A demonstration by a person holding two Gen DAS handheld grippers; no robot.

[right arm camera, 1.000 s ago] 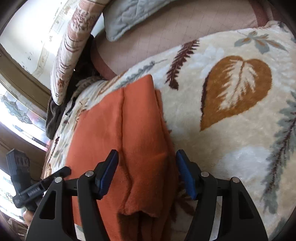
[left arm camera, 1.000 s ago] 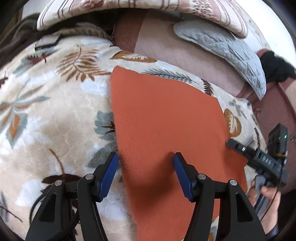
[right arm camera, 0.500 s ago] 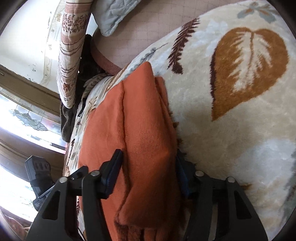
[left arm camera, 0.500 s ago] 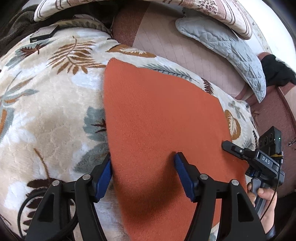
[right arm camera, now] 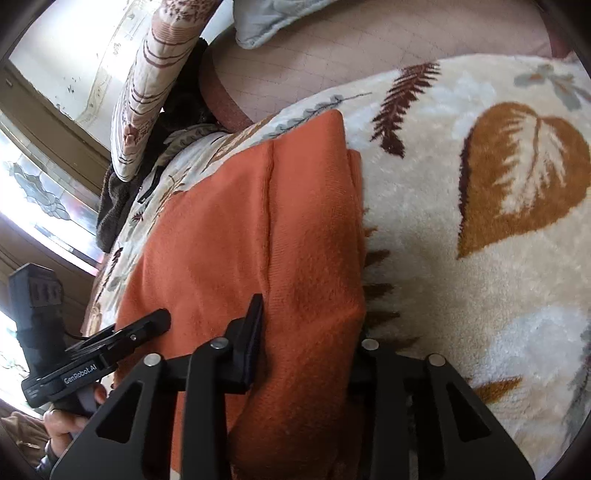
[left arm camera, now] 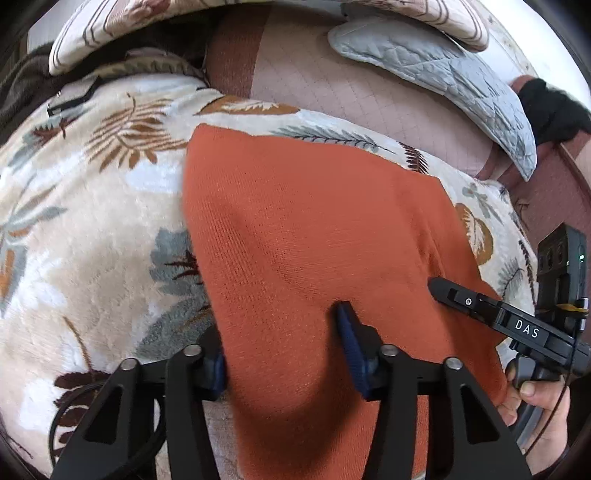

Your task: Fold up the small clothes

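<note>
An orange knitted garment [left arm camera: 314, 236] lies folded flat on a leaf-patterned blanket [left arm camera: 92, 229]. My left gripper [left arm camera: 282, 347] straddles its near left edge: the left finger is under the cloth edge, the right finger [left arm camera: 349, 339] is on top, and the jaws stand apart. My right gripper [right arm camera: 306, 332] straddles the garment's [right arm camera: 266, 229] near right edge, the left finger [right arm camera: 251, 325] on top and the right finger hidden beneath the cloth. Each gripper shows in the other's view, the right one [left arm camera: 480, 306] and the left one [right arm camera: 122, 336].
The blanket [right arm camera: 480, 192] covers a pinkish quilted sofa [left arm camera: 332, 85]. A grey quilted cushion [left arm camera: 443, 74] and a striped floral pillow [left arm camera: 258, 7] lie at the back. A dark cloth [right arm camera: 110, 206] lies by the window side. A black cable [left arm camera: 62, 413] runs near my left gripper.
Both grippers have pushed forward onto the garment's near edges. The jaws have narrowed, and the outer finger of each has slid under the cloth.
</note>
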